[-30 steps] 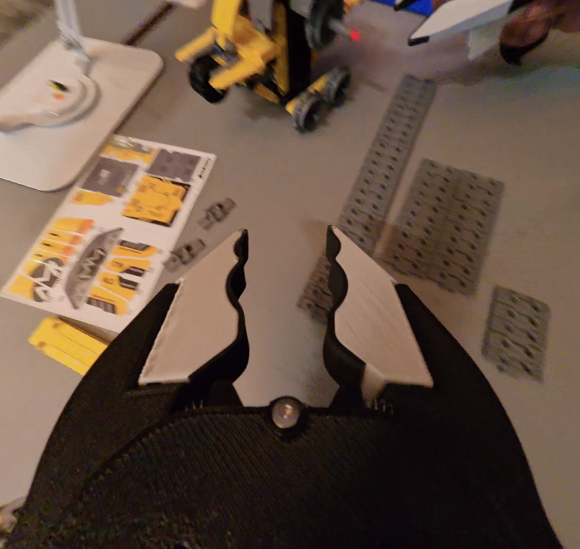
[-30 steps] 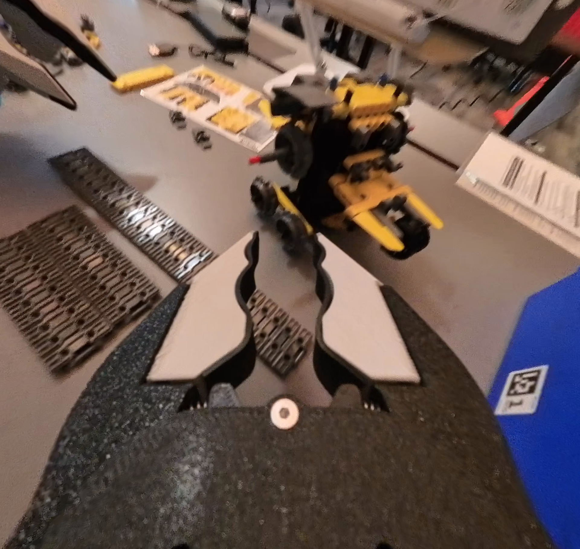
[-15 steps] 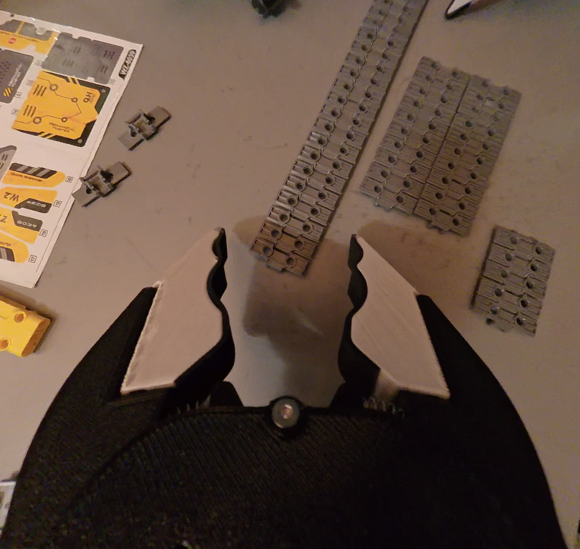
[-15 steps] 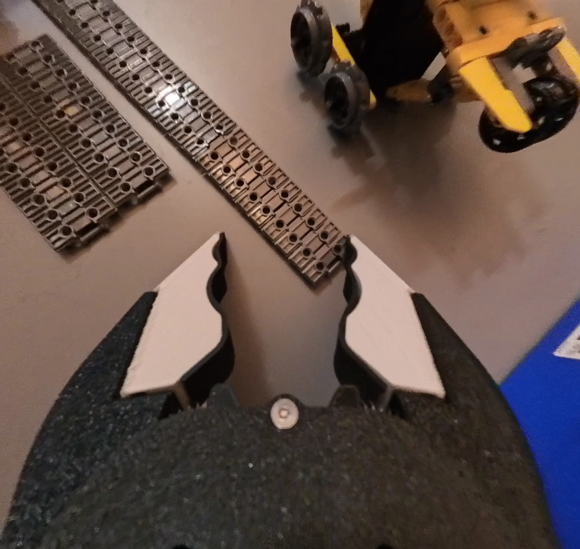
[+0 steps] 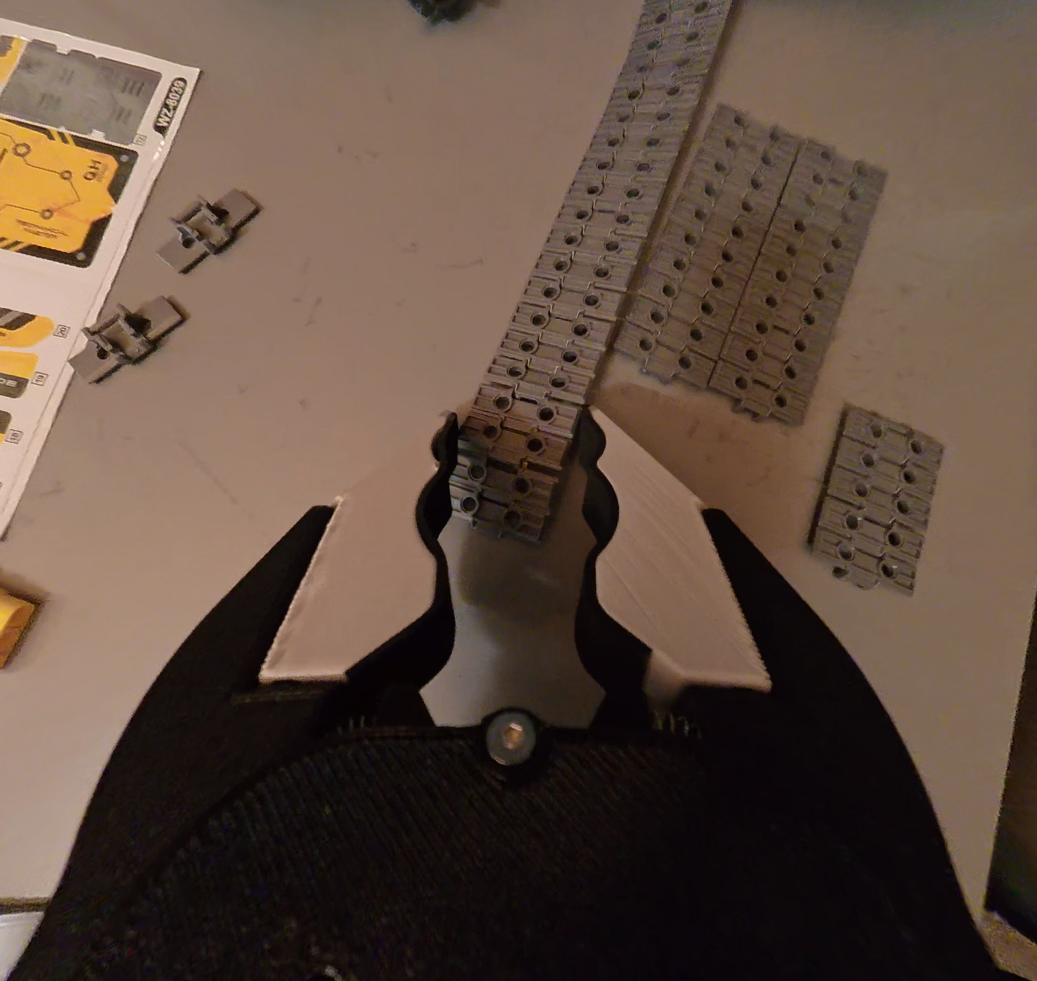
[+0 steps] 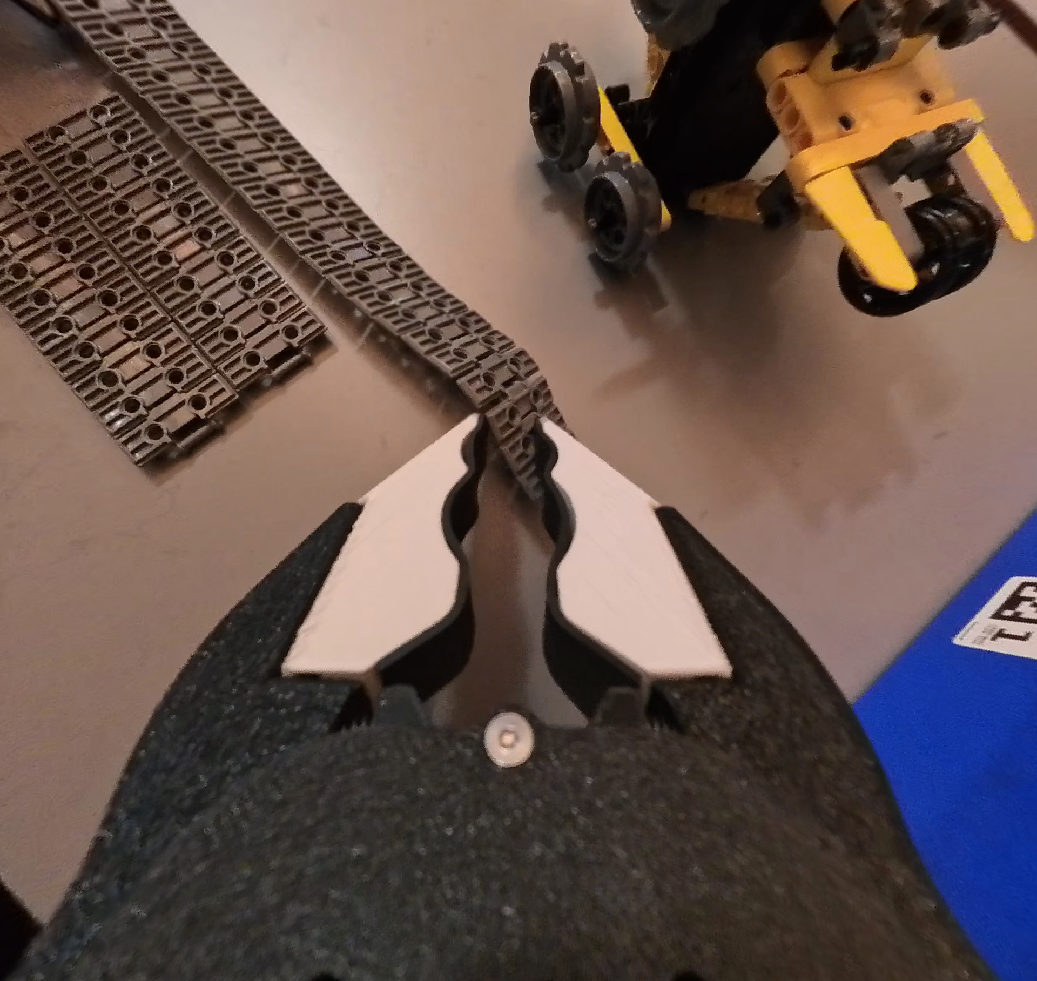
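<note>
Both my tongs are clamped on the long track, one at each end. Left tongs [image 5: 517, 432] pinch the near end of the long track [image 5: 611, 235] across its width, the last links lying between the fingers and lifted a little off the table [image 5: 365, 140]. Right tongs [image 6: 512, 431] have closed on the other end of the same track [image 6: 269, 191], where the final links are tipped up on edge between the fingertips while the rest of it lies flat.

Just beside my left tongs, to the right, lies a short track piece [image 5: 875, 499]; farther up, a wide track mat [image 5: 752, 264] sits alongside the long track, nearly touching it. Off to the left are two loose links [image 5: 209, 230] and [image 5: 128, 336], next to the edge of a sticker sheet [image 5: 73, 213].

Beyond my right tongs stands a yellow and black model [image 6: 785, 112] with small grey wheels, apart from the track. A blue board [image 6: 954, 729] lies at the right edge.
</note>
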The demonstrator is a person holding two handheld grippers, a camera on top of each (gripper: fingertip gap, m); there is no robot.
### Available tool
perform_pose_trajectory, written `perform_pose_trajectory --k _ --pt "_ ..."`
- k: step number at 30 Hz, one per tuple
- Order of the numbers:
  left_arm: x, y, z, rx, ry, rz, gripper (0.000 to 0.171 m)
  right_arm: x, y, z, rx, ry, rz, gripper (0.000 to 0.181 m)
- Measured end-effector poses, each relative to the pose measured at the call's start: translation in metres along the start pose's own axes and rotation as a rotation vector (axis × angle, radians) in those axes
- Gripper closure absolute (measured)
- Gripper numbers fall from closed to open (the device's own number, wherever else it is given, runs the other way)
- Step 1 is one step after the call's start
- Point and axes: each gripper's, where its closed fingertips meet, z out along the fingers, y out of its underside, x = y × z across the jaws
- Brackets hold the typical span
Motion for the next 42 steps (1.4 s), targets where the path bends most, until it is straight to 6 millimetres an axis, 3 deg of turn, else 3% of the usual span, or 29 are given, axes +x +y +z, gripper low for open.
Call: perform_pose_trajectory --k 7,8,9,10,17,22,25,29,32,34,42 --pt "-0.003 -0.035 -0.012 0.092 0.040 -0.069 0.130 0.003 -0.004 -0.008 -0.029 -0.023 0.006 0.172" --pt "-0.003 -0.040 -0.015 0.108 0.048 -0.077 0.137 0.005 -0.004 -0.011 -0.034 -0.025 0.009 0.174" --pt "-0.003 -0.045 -0.018 0.133 0.054 -0.070 0.168 0.005 -0.005 -0.013 -0.040 -0.034 0.016 0.175" --pt "-0.007 -0.052 -0.023 0.170 0.034 -0.065 0.171 0.005 -0.005 -0.016 -0.044 -0.058 0.036 0.175" --pt "-0.011 -0.056 -0.021 0.162 0.032 -0.074 0.171 0.003 0.002 -0.017 -0.147 -0.291 0.248 0.176" --pt "-0.007 -0.050 -0.025 0.184 0.015 -0.111 0.112 0.007 0.001 -0.011 -0.165 -0.286 0.259 0.176" --pt "0.006 -0.036 -0.027 0.155 0.039 -0.133 0.109 0.009 -0.001 -0.009 -0.167 -0.252 0.256 0.176" --pt "0.014 -0.008 -0.009 0.028 0.014 -0.192 0.115 0.010 -0.003 -0.007 -0.182 -0.189 0.228 0.176" --pt "0.008 -0.002 -0.001 -0.003 -0.035 -0.199 0.139 0.011 -0.004 -0.006 -0.189 -0.173 0.222 0.176" --pt "0.003 -0.007 -0.002 0.022 -0.032 -0.206 0.164 0.011 -0.004 -0.005 -0.191 -0.188 0.244 0.176" --pt "-0.016 -0.051 -0.028 0.194 0.194 -0.370 0.166 0.012 0.008 -0.016 -0.340 -0.288 0.245 0.176"
